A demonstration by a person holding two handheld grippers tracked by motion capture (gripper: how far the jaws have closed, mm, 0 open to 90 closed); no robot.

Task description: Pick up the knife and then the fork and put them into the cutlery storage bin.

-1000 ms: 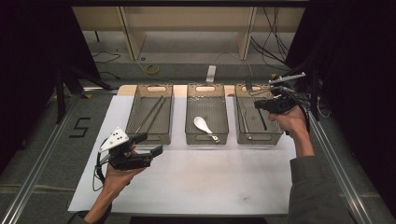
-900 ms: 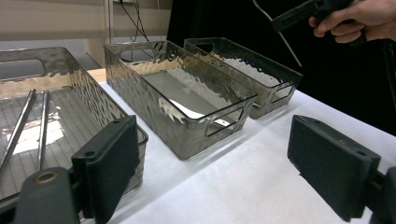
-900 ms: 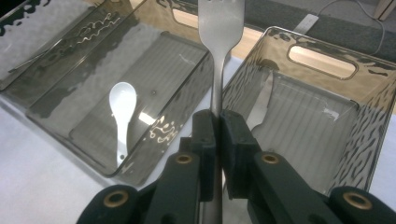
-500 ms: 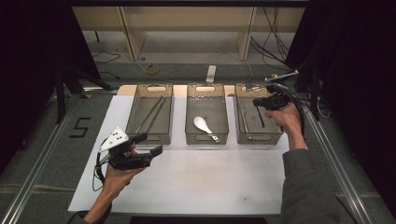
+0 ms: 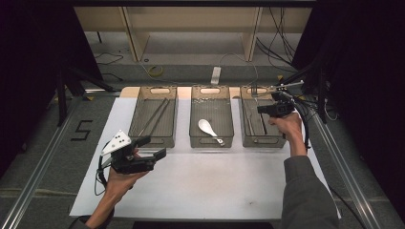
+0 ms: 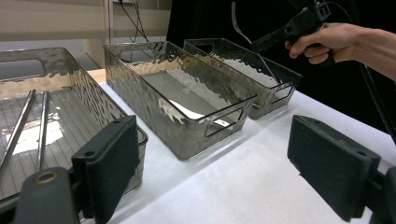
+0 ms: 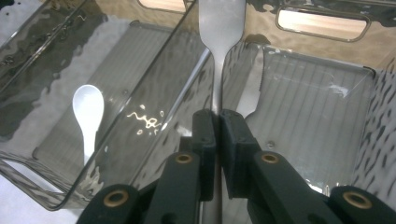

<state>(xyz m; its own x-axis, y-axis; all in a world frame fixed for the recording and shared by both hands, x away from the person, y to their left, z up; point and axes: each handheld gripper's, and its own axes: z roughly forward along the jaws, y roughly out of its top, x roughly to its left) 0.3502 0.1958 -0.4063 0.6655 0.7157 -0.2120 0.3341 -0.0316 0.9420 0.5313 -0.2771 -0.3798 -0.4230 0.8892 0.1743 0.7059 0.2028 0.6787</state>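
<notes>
My right gripper is shut on the thin handle of a metal utensil, which points away over the right-hand bin. In the high view this gripper hangs above that bin's far half. From the left gripper view it holds the utensil tilted down into the bin. A second metal utensil lies on that bin's floor. My left gripper stands open and holds nothing, low over the white mat in front of the left bin; its wide-apart pads frame the mat.
Three clear grey bins stand side by side at the far edge of the white mat. The left one holds metal chopsticks, the middle one a white spoon. Cables and a shelf frame lie beyond the table.
My right hand has sunk and drifted slightly left over the right bin, still gripping the utensil. The left hand and its gripper have stayed put.
</notes>
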